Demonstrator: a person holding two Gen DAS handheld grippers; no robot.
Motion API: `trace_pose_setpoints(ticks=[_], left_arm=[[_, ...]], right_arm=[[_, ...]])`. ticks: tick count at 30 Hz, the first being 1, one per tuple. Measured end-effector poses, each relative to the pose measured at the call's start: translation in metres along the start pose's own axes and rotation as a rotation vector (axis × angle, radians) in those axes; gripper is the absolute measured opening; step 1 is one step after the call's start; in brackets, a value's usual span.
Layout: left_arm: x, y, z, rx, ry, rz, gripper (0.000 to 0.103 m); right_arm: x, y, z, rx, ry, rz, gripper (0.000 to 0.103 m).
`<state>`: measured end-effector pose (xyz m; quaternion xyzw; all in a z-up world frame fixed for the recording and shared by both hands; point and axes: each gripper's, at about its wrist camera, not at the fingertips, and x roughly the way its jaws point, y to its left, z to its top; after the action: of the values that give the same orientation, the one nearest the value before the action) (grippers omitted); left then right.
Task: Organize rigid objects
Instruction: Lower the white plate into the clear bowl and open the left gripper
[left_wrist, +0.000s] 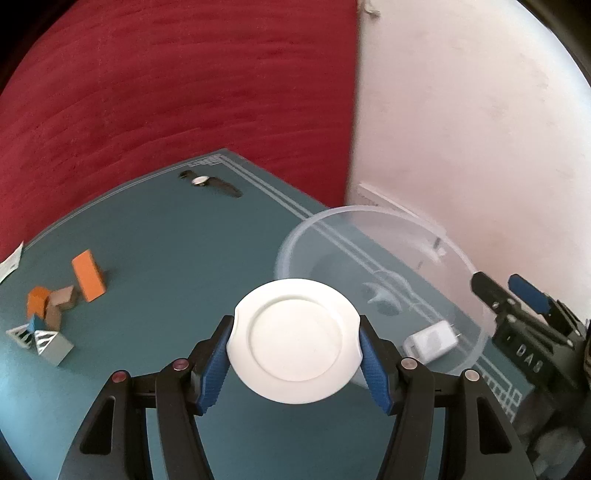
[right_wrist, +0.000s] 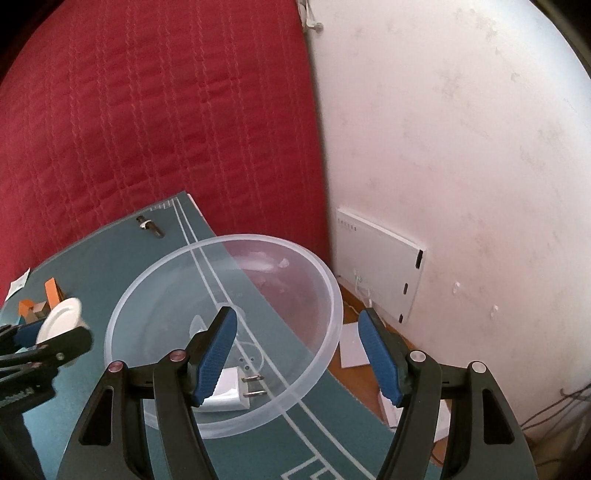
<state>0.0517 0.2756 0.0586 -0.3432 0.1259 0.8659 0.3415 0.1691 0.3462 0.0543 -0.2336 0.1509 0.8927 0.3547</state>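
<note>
Plate (left_wrist: 294, 339), small and white, sits clamped by its rim in the left gripper (left_wrist: 295, 350), held above the teal table (left_wrist: 166, 258) just beside the clear bowl (left_wrist: 476, 269). Judging by this, the carry is underway; next comes moving it over the bowl and letting go. Only the right wrist view shows the right gripper (right_wrist: 299, 354) spread wide and empty, and the charger (right_wrist: 232, 391) lying in the bowl with prongs clear; only the left shows the blocks (left_wrist: 55, 302) plainly.

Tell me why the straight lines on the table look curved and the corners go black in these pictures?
Fisheye lens: in the left wrist view the teal table edge and its white border lines bow, with dark corners; the small white round plate in the left gripper is sharp. In the right wrist view the clear plastic bowl rim bulges, and the pale wall looks washed out.
</note>
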Motion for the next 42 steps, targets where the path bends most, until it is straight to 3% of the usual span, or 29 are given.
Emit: trace_pose_setpoints(ticks=[7, 9, 10, 24, 42], left_arm=[[0.007, -0.019, 0.006, 0.044, -0.017, -0.080, 0.068], [0.007, -0.020, 0.006, 0.045, -0.026, -0.091, 0.082], [0.006, -0.018, 0.005, 0.038, -0.040, -0.085, 0.086], [0.001, 0.012, -0.011, -0.023, -0.025, -0.012, 0.086], [-0.001, 0.042, -0.028, -0.103, 0.002, 0.042, 0.095]], right_arm=[[0.003, -0.001, 0.000, 0.009, -0.001, 0.001, 0.070], [0.002, -0.001, 0.000, 0.009, -0.001, 0.003, 0.070], [0.002, -0.001, 0.000, 0.008, -0.002, 0.003, 0.070], [-0.001, 0.005, -0.005, -0.019, 0.008, 0.000, 0.070], [-0.002, 0.016, -0.014, -0.070, 0.017, 0.030, 0.070]])
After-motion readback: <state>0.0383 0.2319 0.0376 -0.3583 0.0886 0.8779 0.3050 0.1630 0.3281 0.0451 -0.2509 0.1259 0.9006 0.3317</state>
